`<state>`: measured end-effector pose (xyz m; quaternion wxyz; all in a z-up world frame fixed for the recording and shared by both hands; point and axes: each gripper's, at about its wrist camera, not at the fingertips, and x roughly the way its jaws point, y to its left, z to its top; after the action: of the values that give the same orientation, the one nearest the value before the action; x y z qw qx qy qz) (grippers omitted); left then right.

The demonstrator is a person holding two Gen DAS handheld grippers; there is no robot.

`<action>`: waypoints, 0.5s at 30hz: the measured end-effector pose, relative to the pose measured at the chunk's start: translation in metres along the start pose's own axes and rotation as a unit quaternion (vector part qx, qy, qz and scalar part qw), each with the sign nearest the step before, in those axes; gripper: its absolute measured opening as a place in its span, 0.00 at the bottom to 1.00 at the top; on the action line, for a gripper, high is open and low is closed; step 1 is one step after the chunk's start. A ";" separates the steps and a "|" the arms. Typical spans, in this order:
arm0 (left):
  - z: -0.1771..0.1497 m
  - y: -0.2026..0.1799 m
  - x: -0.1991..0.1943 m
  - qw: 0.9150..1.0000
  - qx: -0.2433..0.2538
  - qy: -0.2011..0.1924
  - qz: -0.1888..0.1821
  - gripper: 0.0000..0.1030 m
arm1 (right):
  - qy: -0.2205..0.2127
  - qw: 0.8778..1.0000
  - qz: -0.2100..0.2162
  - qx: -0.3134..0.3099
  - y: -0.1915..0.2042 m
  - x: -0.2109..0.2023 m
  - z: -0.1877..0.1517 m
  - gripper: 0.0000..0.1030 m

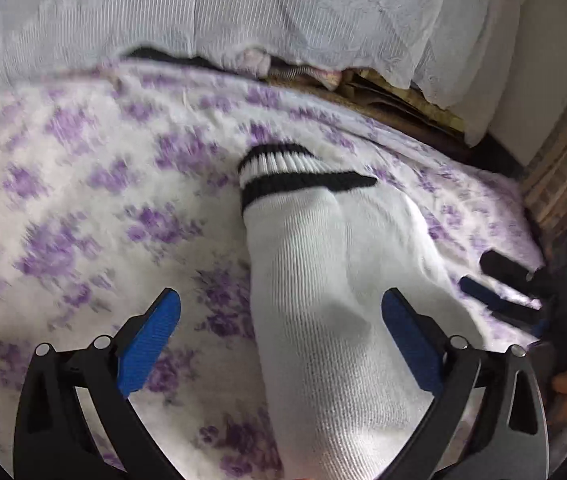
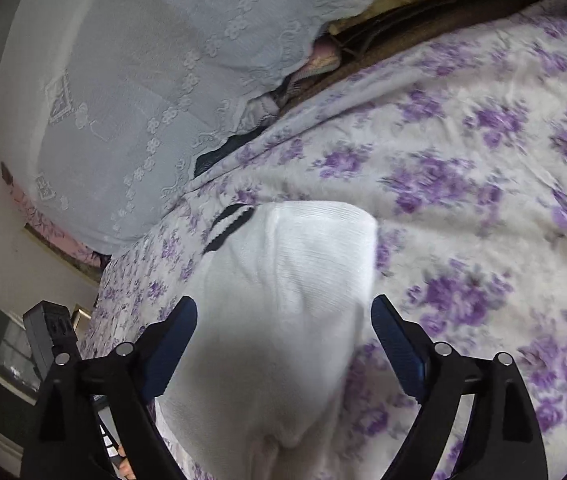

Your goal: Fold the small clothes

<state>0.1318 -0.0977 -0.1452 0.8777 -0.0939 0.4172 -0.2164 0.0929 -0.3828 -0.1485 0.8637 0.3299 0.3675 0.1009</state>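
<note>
A white sock (image 1: pixel 323 280) with black stripes at its cuff (image 1: pixel 283 172) lies on the purple-flowered bedspread (image 1: pixel 83 200). My left gripper (image 1: pixel 281 340) is open, its blue pads either side of the sock's near end, not closed on it. In the right wrist view the same sock (image 2: pixel 283 300) lies folded, its striped cuff (image 2: pixel 227 224) peeking out at the far left. My right gripper (image 2: pixel 283 344) is open and straddles the sock's near end. The right gripper's fingers (image 1: pixel 499 280) show at the right edge of the left wrist view.
A white lace-covered pillow (image 1: pixel 243 12) lies along the bed's far side, with folded cloths (image 1: pixel 323 74) tucked under it. It also shows in the right wrist view (image 2: pixel 143 100). The bed's edge and a wall (image 2: pixel 11 272) lie to the left there.
</note>
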 end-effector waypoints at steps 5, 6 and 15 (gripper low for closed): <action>-0.001 0.022 0.034 0.992 -0.076 0.067 -0.072 0.96 | 0.042 0.999 -0.005 0.024 -0.015 0.024 -0.010 0.89; 0.000 0.023 0.035 0.992 -0.077 0.068 -0.077 0.96 | 0.040 0.999 -0.006 0.010 -0.010 0.029 -0.011 0.89; 0.003 -0.013 0.050 0.988 -0.002 0.088 -0.126 0.75 | 0.019 0.999 0.002 -0.043 0.017 0.050 -0.014 0.55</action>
<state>0.1577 -0.1317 -0.1736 0.8028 -0.1276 0.4782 -0.3324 0.1197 -0.3426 -0.1731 0.8697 0.2910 0.3788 0.1243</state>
